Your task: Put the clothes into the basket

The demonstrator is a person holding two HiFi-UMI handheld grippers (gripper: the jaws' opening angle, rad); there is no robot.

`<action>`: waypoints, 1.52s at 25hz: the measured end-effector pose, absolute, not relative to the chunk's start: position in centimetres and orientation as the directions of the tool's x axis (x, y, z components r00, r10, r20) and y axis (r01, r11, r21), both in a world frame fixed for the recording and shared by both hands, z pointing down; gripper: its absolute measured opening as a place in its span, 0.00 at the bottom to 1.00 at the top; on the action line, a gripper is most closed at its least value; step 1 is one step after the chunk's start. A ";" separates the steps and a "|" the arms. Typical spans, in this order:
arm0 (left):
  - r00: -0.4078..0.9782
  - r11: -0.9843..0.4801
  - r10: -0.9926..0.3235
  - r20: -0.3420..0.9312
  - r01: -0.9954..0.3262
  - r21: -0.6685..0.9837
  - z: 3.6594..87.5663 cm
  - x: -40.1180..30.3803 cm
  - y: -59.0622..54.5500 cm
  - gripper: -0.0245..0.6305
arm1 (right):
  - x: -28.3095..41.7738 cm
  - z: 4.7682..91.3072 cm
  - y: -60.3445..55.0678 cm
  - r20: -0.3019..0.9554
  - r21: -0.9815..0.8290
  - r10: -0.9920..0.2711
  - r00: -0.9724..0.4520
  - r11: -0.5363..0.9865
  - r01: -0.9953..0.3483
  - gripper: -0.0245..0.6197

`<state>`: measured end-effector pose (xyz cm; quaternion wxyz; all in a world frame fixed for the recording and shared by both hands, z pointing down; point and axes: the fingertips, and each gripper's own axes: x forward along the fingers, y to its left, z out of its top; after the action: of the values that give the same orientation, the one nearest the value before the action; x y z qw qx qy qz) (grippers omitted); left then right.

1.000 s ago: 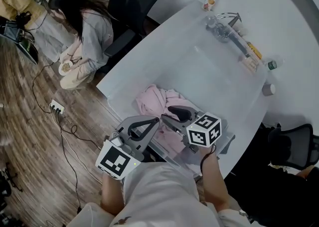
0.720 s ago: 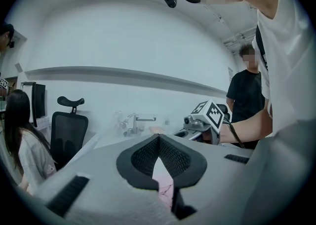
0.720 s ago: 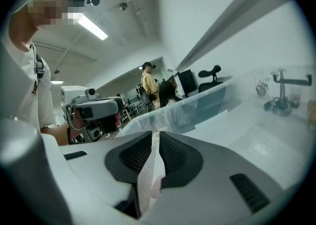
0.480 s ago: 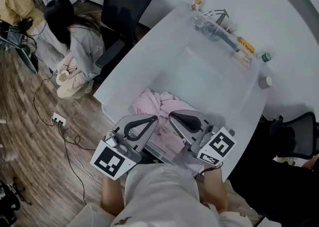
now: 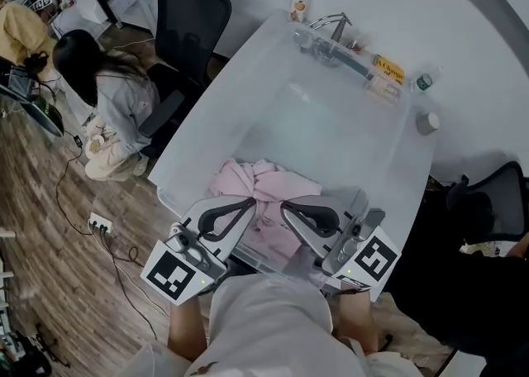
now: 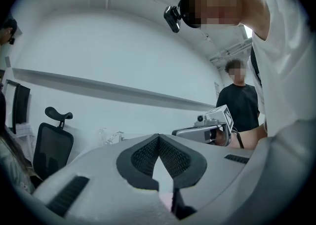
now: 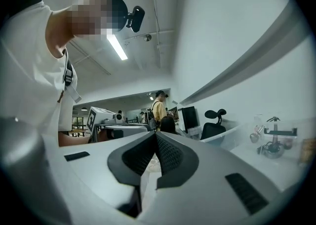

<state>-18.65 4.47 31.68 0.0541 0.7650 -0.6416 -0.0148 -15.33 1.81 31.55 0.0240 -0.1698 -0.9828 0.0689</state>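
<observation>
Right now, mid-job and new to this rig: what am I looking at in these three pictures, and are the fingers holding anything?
No robot arm here: a person holds a two-fingered tool in each hand. The top-down picture comes from a camera on the person's head; the left gripper shows at its left, the right gripper at its right. The other two come from cameras riding on each gripper, looking along its fingers. On the white table stands a clear basket with pink clothes in it; bottles and a metal stand sit at the far end. Both pairs of fingers are closed, tips together, over the clothes' near edge. Pale fabric shows through the gap behind the tips, but I cannot tell whether any is pinched.
</observation>
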 end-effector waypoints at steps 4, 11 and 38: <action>0.197 -0.193 -0.980 0.034 -0.976 0.103 31.2 -18.1 3.8 0.05 | -14.7 31.4 1.1 0.021 -0.141 0.313 -0.949 0.941 0.307 0.05; 0.261 -0.258 -0.965 0.038 -0.964 0.069 30.4 -16.2 2.2 0.05 | -12.7 30.7 -0.5 0.005 -0.129 0.239 -0.971 0.963 0.236 0.05; 0.685 -0.686 -0.717 0.128 -0.726 0.041 32.1 -0.3 -7.8 0.05 | 4.1 32.2 -10.6 0.078 -0.090 -0.301 -0.951 0.947 -0.307 0.05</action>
<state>-0.32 -7.80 32.11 0.0443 0.9168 -0.3937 0.0510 4.05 -10.62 32.15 0.0314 0.1541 -0.9863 0.0507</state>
